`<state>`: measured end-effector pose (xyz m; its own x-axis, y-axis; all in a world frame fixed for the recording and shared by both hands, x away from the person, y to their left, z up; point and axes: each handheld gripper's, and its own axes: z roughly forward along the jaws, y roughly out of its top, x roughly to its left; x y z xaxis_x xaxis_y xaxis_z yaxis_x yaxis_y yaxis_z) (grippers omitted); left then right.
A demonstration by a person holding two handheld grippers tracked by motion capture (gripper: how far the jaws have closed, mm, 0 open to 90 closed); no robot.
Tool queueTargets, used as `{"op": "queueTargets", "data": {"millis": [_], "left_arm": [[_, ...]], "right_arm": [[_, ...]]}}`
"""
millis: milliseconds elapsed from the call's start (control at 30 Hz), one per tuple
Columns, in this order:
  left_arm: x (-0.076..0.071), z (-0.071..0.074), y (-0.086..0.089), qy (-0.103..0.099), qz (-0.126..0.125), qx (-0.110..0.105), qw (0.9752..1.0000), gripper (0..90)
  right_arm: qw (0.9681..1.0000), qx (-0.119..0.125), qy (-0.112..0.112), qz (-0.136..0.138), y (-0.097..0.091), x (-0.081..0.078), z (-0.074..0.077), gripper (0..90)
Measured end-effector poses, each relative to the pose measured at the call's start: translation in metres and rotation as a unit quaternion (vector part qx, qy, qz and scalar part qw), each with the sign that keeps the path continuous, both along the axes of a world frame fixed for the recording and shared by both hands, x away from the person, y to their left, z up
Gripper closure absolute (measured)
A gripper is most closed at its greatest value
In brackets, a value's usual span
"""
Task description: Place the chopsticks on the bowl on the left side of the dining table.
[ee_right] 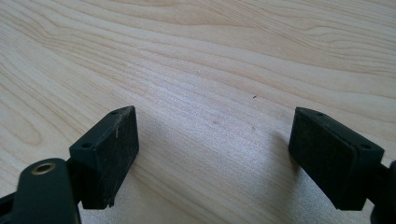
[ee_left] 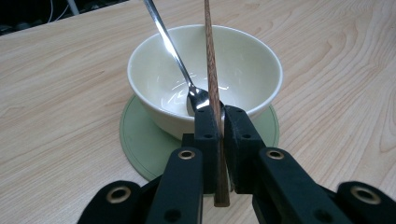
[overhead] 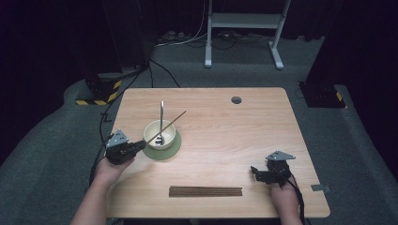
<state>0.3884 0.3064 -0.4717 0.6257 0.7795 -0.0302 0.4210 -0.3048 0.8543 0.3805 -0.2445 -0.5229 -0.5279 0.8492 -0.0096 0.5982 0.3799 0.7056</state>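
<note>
A cream bowl (overhead: 159, 133) (ee_left: 205, 74) stands on a round green coaster (overhead: 164, 151) (ee_left: 140, 135) at the table's left centre. A metal spoon (overhead: 161, 119) (ee_left: 173, 51) leans inside it, handle pointing away. My left gripper (overhead: 136, 146) (ee_left: 221, 123) is shut on a brown wooden chopstick (overhead: 166, 125) (ee_left: 211, 70) that slants over the bowl's rim. A row of several more chopsticks (overhead: 205, 191) lies near the front edge. My right gripper (overhead: 257, 172) (ee_right: 212, 154) rests open at the right front, with bare wood between its pads.
The wooden table (overhead: 234, 136) has a round cable hole (overhead: 236, 100) at the back. Black cables (overhead: 101, 126) trail off the left edge. A white desk frame (overhead: 244, 28) stands on the grey carpet behind.
</note>
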Motion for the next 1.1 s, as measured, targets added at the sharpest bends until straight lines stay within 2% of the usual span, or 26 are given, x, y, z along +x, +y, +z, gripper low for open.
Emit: {"op": "queueTargets", "data": {"millis": [233,367,433,667,700,733,767,833,900,1033,1100], "left_arm": [[-0.001,0.000,0.001,0.002,0.004,0.000,1.0000,83.5],[-0.002,0.001,0.003,0.000,0.001,0.009,1.0000,83.4],[-0.002,0.001,0.004,0.000,0.002,0.003,1.0000,83.4],[-0.004,0.001,0.007,0.005,-0.004,0.004,1.0000,82.8],[-0.003,0.001,0.007,0.009,-0.003,0.004,0.9999,80.8],[-0.004,0.001,0.007,0.016,-0.001,0.003,0.9999,74.6],[-0.003,0.001,0.007,0.013,-0.006,0.008,0.9999,70.5],[-0.005,0.002,0.006,0.010,0.001,0.015,0.9998,63.1],[-0.008,0.004,0.005,0.003,0.010,0.009,0.9999,58.1],[-0.020,0.014,0.002,-0.031,0.028,0.012,0.9991,53.0],[-0.028,0.019,0.000,-0.042,0.034,0.005,0.9985,51.8]], "right_arm": [[1.0000,0.000,0.000,0.000,0.000,0.000,0.000,16.1],[1.0000,0.000,0.000,0.000,0.000,0.000,0.000,16.1],[1.0000,0.000,0.000,0.000,0.000,0.000,0.000,16.1],[1.0000,0.000,0.000,0.000,0.000,0.000,0.000,16.1],[1.0000,0.000,0.000,0.000,0.000,0.000,0.000,16.1],[1.0000,0.000,0.000,0.000,0.000,0.000,0.000,16.1],[1.0000,0.000,0.000,0.000,0.000,0.000,0.000,16.1],[1.0000,0.000,0.000,0.000,0.000,0.000,0.000,16.1],[1.0000,0.000,0.000,0.000,0.000,0.000,0.000,16.1],[1.0000,0.000,0.000,0.000,0.000,0.000,0.000,16.1],[1.0000,0.000,0.000,0.000,0.000,0.000,0.000,16.0]]}}
